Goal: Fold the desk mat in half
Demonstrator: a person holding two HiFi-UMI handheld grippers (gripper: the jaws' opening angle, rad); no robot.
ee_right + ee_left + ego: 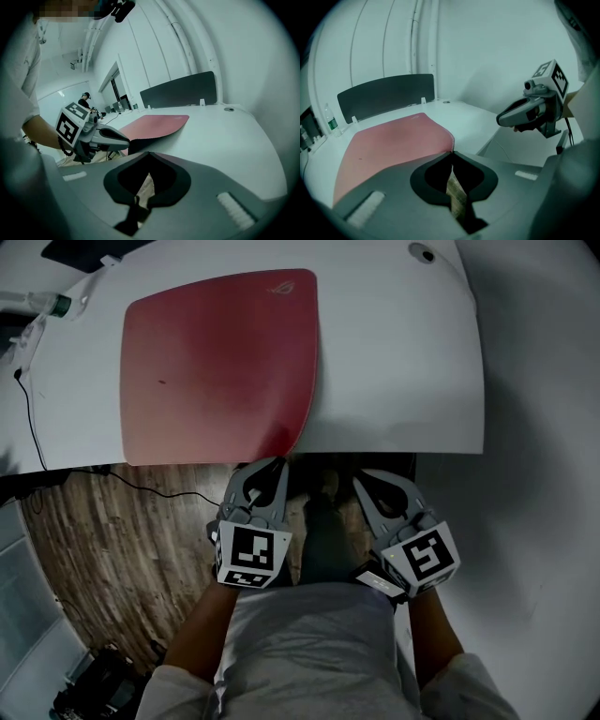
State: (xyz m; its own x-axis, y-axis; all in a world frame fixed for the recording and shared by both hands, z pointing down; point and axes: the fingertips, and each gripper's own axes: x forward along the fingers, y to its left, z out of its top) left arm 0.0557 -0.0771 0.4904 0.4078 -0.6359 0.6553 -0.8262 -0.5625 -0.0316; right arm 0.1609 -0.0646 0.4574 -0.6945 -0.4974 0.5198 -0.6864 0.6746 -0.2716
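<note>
A red desk mat (220,367) lies flat on the white desk (403,362), left of the middle. My left gripper (278,463) is at the mat's near right corner, by the desk's front edge. In the left gripper view its jaws (452,153) are shut on the mat's edge (451,140). The right gripper view shows that corner (140,143) raised a little, dark underside showing, beside the left gripper (124,139). My right gripper (361,476) hangs in front of the desk edge, to the right of the mat, shut with nothing between its jaws (149,153).
A green-capped bottle (47,304) and a black cable (141,486) are at the desk's left end. A dark partition panel (386,96) stands along the far edge. A round grommet (422,253) is at the far right. Wooden floor (112,549) lies below.
</note>
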